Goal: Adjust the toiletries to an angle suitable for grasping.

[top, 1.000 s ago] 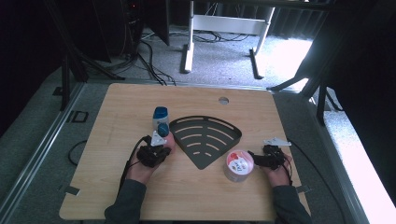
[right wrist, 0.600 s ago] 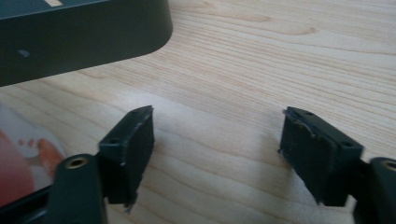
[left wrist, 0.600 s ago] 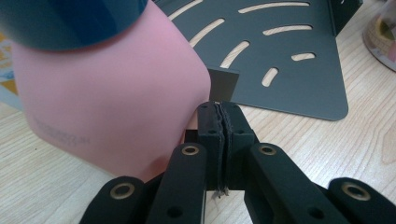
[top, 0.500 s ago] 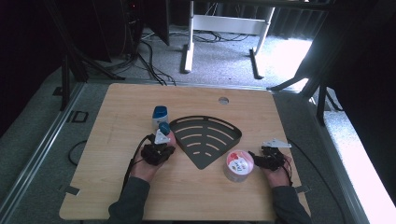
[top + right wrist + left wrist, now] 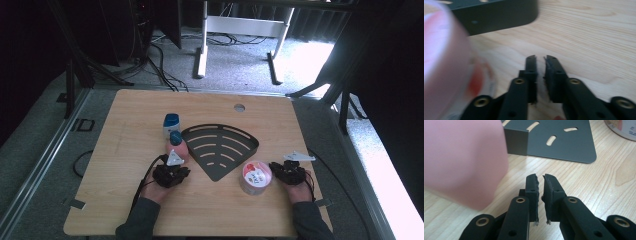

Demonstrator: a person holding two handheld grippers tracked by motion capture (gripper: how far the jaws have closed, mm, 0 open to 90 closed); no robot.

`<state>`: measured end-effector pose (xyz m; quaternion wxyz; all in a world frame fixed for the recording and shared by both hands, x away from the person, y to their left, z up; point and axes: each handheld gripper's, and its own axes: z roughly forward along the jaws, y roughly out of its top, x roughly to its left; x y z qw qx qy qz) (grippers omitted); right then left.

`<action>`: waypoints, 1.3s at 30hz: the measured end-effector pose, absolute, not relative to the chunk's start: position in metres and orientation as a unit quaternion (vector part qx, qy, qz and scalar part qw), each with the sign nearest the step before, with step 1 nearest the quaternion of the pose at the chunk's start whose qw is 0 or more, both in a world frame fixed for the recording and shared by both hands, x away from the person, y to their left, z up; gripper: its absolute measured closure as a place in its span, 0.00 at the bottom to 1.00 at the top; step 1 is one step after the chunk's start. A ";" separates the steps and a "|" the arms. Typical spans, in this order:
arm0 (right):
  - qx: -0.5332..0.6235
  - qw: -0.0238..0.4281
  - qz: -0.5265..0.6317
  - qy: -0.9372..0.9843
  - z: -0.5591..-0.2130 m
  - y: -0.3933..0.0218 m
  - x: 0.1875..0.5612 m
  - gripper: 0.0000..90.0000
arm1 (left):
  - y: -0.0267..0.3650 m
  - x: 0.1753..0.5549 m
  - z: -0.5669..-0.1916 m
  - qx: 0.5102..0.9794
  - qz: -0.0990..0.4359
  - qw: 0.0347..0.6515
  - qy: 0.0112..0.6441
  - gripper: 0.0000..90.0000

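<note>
- Since the earlier frames both hands have stayed almost where they were; the right gripper has just been closing its jaws, with nothing between them, and the left gripper's jaws have just parted slightly.
- Left gripper, in its own view: jaws narrow, a thin slit between the pads, empty.
- Right gripper, in its own view: jaws narrow as well, almost together, gripping nothing.
- A pink bottle with a blue cap stands upright just ahead of the left gripper, its long axis vertical and the cap pointing up; it sits at the left edge of the dark fan-shaped tray.
- In the left gripper view the bottle shows beside the jaws, to their left, not between them.
- A round tub with a red-and-white lid stands upright just left of the right gripper, lid facing up, near the tray's tip.
- A second, blue-capped white bottle stands behind the pink one on the wooden table.
</note>
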<state>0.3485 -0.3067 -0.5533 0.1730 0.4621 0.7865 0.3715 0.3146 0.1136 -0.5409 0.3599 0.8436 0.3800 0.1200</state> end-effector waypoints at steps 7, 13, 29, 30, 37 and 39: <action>0.460 0.168 0.391 0.779 -0.545 -0.304 0.332 0.97 | 0.108 0.313 -0.543 0.846 0.108 0.362 0.377 0.86; 0.461 0.156 0.402 0.776 -0.546 -0.302 0.330 0.97 | 0.105 0.312 -0.544 0.845 0.106 0.368 0.372 0.80; 0.430 0.141 0.396 0.799 -0.544 -0.277 0.326 0.99 | 0.087 0.303 -0.544 0.855 0.087 0.373 0.351 0.65; 0.428 0.139 0.394 0.801 -0.545 -0.273 0.325 0.99 | 0.084 0.302 -0.545 0.857 0.085 0.372 0.346 0.65; 0.404 0.131 0.386 0.819 -0.543 -0.251 0.320 0.94 | 0.064 0.292 -0.544 0.871 0.076 0.371 0.314 0.61; 0.402 0.131 0.383 0.821 -0.543 -0.252 0.317 0.94 | 0.063 0.291 -0.544 0.871 0.074 0.374 0.311 0.61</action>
